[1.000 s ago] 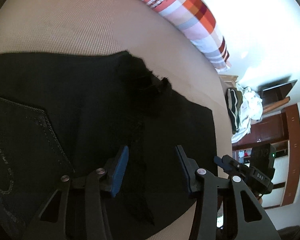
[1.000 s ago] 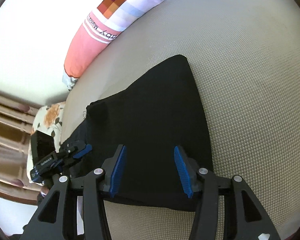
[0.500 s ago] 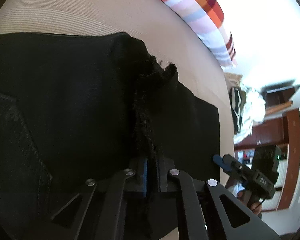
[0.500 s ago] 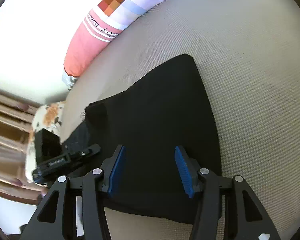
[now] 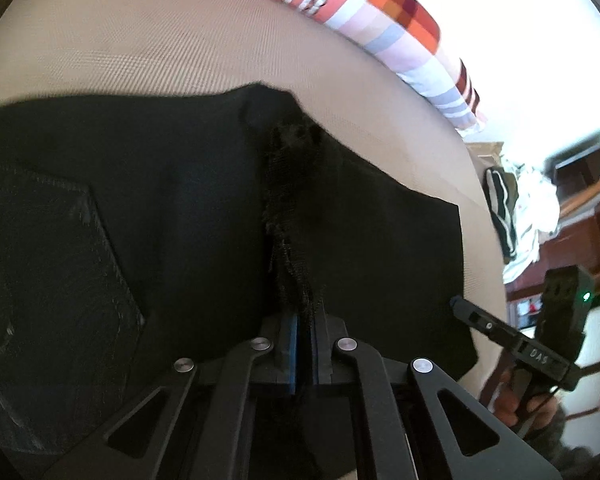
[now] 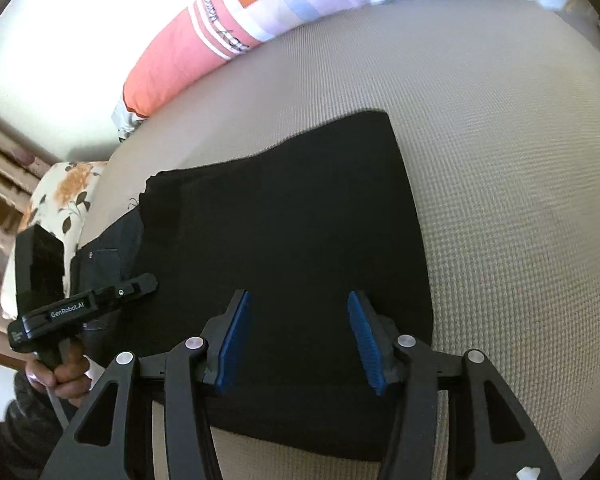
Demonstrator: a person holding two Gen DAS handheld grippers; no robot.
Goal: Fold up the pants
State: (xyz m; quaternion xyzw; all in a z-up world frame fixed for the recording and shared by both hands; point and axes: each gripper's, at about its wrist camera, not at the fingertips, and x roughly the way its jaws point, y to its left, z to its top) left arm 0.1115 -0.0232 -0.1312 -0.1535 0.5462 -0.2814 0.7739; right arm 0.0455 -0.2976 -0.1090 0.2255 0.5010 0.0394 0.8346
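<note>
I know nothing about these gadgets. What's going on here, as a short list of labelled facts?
garment: black pants, lying flat on a beige mattress
left gripper: fingers shut, pinching a frayed ridge of the pants fabric
right gripper: fingers open, blue pads hovering over the pants, nothing pinched
pocket: stitched back pocket facing up, left side of the left view
pillow: striped and checked, along the far edge of the mattress
fold progress: not yet lifted over

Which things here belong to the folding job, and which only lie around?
Belonging to the job:
- black pants
- left gripper, jaws shut on the frayed pants edge
- right gripper, jaws open above the pants

Just lying about:
- striped pillow
- floral cushion
- clothes heap
</note>
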